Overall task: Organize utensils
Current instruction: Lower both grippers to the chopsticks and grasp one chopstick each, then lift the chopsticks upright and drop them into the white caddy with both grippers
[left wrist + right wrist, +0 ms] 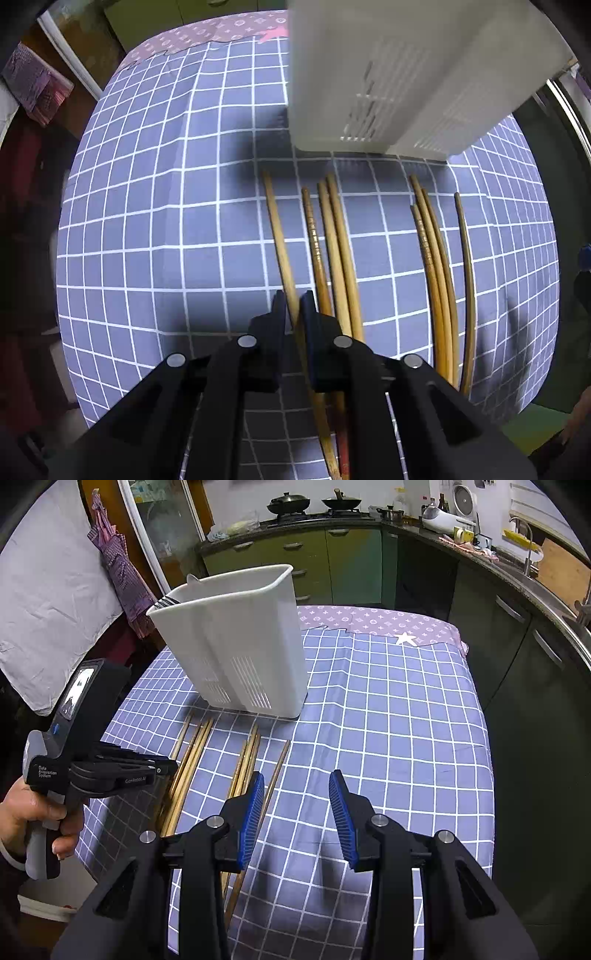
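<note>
Several wooden chopsticks (334, 236) lie side by side on the blue checked tablecloth (166, 221), in front of a white slotted utensil holder (406, 74). My left gripper (293, 310) points steeply down and is shut on the leftmost chopstick (277, 229), pinched between its dark pads. In the right wrist view the holder (236, 646) stands upright with dark utensil ends (166, 602) poking out at its far left corner. My right gripper (297, 805) hangs open over bare cloth, just right of the outermost chopstick (279, 764), with nothing between its blue pads. A hand (33, 812) holds the left gripper (171, 766).
The table's right edge (487, 775) drops toward dark cabinets. A purple patterned cloth (376, 620) with a white star (405, 638) covers the far end. Behind it runs a kitchen counter (295, 524) with woks. A purple garment (118, 565) hangs at the left.
</note>
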The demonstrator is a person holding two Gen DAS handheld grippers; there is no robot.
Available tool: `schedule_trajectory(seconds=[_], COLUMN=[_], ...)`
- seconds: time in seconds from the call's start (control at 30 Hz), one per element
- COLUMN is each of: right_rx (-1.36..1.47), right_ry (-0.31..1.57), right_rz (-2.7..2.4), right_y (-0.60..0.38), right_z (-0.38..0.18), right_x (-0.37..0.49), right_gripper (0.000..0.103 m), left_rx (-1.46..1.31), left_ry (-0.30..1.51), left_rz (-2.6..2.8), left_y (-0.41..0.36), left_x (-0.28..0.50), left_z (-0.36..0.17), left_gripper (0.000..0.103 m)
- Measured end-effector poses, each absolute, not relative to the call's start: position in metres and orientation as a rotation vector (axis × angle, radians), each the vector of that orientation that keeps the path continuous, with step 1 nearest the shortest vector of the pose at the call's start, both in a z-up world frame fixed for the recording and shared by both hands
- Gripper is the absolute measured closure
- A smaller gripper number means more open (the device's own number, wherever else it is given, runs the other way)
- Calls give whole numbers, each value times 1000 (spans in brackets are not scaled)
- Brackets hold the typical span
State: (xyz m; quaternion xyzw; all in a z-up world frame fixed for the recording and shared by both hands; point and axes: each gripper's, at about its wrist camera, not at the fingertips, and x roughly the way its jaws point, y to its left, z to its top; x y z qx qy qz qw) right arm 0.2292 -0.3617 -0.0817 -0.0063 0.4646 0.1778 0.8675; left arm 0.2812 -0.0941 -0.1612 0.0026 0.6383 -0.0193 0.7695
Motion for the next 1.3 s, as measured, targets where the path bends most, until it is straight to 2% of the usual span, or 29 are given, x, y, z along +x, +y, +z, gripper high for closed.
schedule_trajectory(seconds=[0.23, 0.47, 0.57, 0.7, 0.8, 1.03, 1.13, 1.2, 1.3], right_rx=[-35, 1, 0, -15, -30, -92, -138, -154, -161], right_ry=[1028, 1206, 1262, 1309, 1345, 1412, 1408, 1405, 1402], right_rz=[383, 424, 430, 418, 398, 330, 287, 260, 246], right_y=[-354, -339, -328, -314, -305, -286, -277, -274, -272], right_z=[-91, -113, -124, -137, -147, -163, -164, -165, -165], right_x=[234, 253, 257, 263, 268, 277, 275, 276, 276], right_gripper=[66, 66, 75, 80, 80, 81, 85, 93, 95], left_rx=[35, 6, -10, -24, -21, -20, -6, -4, -6], left_ry=[1391, 1305, 1229, 1108, 1029, 930, 899, 895, 889], left_rz=[-45, -63, -83, -86, -92, -108, -113, -123, -131], left_y=[-102, -86, -82, -76, -75, -69, -67, -64, -61], left_x=[280, 274, 266, 250, 234, 209, 200, 197, 193], left_z=[-162, -146, -127, -101, -87, -67, -62, -61, -58], left_gripper=[95, 97, 97, 97, 97, 97, 97, 97, 97])
